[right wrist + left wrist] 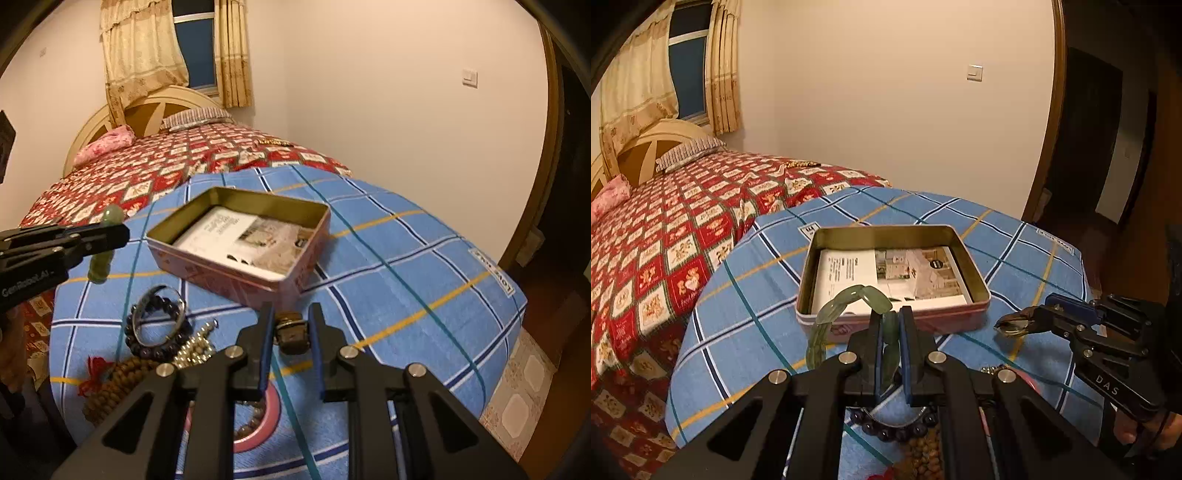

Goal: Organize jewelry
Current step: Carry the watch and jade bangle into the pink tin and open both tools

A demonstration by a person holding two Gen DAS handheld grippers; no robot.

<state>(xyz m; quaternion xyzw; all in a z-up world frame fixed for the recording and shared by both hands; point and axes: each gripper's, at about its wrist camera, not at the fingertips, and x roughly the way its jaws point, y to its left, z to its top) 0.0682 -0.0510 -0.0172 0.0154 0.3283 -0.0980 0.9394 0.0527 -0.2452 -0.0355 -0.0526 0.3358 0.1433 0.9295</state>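
An open pink tin box (894, 317) (236, 275) with a printed leaflet inside sits on the blue checked cloth. My left gripper (891, 332) is shut on a green jade bracelet (846, 306), held just in front of the tin's near wall; the bracelet also shows in the right wrist view (105, 243). My right gripper (290, 332) is shut on a small brass-coloured watch (291, 330), held above the cloth to the right of the tin; it shows in the left wrist view (1015, 325) too.
More jewelry lies on the cloth near me: a dark bead bracelet with a silver bangle (159, 321), brown wooden beads with a red tassel (110, 380), a pale bead chain (195, 347). A bed with a red patterned cover (665, 240) lies beyond.
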